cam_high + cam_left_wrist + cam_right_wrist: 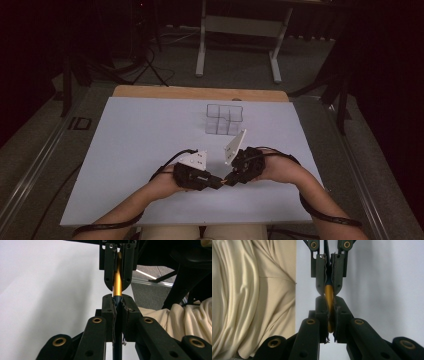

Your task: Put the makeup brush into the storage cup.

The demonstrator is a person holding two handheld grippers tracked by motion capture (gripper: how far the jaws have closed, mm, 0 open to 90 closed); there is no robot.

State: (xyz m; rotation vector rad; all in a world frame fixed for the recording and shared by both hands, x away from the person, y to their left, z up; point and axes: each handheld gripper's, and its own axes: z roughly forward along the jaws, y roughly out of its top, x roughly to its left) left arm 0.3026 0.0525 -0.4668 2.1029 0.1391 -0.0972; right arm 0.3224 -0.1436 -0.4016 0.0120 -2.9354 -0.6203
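A slim pen, part gold and part dark blue, spans the gap between my two grippers just above the white table top. My left gripper is shut on the dark blue end. My right gripper is shut on the gold end. In the high view the left gripper and the right gripper meet tip to tip near the table's front middle, with a short orange stretch of the pen between them. Most of the pen is hidden inside the jaws.
A clear plastic box with several compartments stands on the far half of the table. The person's cream clothing lies just past the table's near edge. A white metal frame stands on the floor beyond the table.
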